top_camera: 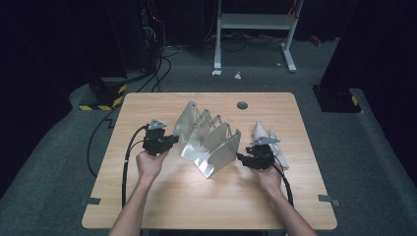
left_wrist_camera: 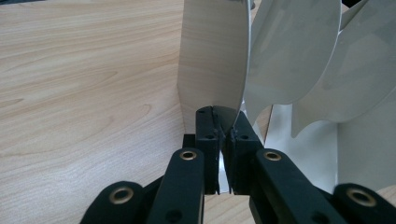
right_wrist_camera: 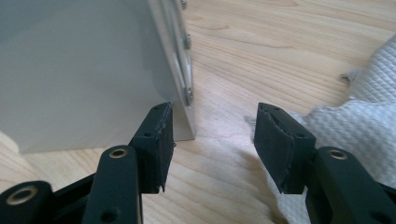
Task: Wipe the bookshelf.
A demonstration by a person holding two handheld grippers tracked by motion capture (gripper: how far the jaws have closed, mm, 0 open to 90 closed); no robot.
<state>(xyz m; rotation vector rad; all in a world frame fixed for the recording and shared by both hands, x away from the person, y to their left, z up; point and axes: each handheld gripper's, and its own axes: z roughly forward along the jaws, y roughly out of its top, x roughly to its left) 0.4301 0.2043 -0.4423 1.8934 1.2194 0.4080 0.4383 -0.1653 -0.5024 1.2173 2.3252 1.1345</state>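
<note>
On the wooden table (top_camera: pixel 162 196), taken from left to right: left gripper (top_camera: pixel 169 140), metal rack (top_camera: pixel 209 142), right gripper (top_camera: pixel 242 158), white cloth (top_camera: pixel 270 140).

Metal rack: a row of curved, upright plates, stood at the table's middle in the high view, set slantwise.

Left gripper (left_wrist_camera: pixel 223 135): its jaws are seen clamped together on the thin lower edge of the rack's (left_wrist_camera: pixel 215 60) nearest plate in the left gripper view; this contact cannot be made out from above.

Right gripper (right_wrist_camera: pixel 212 140): jaws held apart, nothing between them. One finger (right_wrist_camera: pixel 156 135) is placed just beside the rack's (right_wrist_camera: pixel 84 70) near corner.

White cloth (right_wrist_camera: pixel 364 121): lain crumpled just right of the rack, beside the other finger (right_wrist_camera: pixel 280 140).

Bare table is left in front of the rack.
</note>
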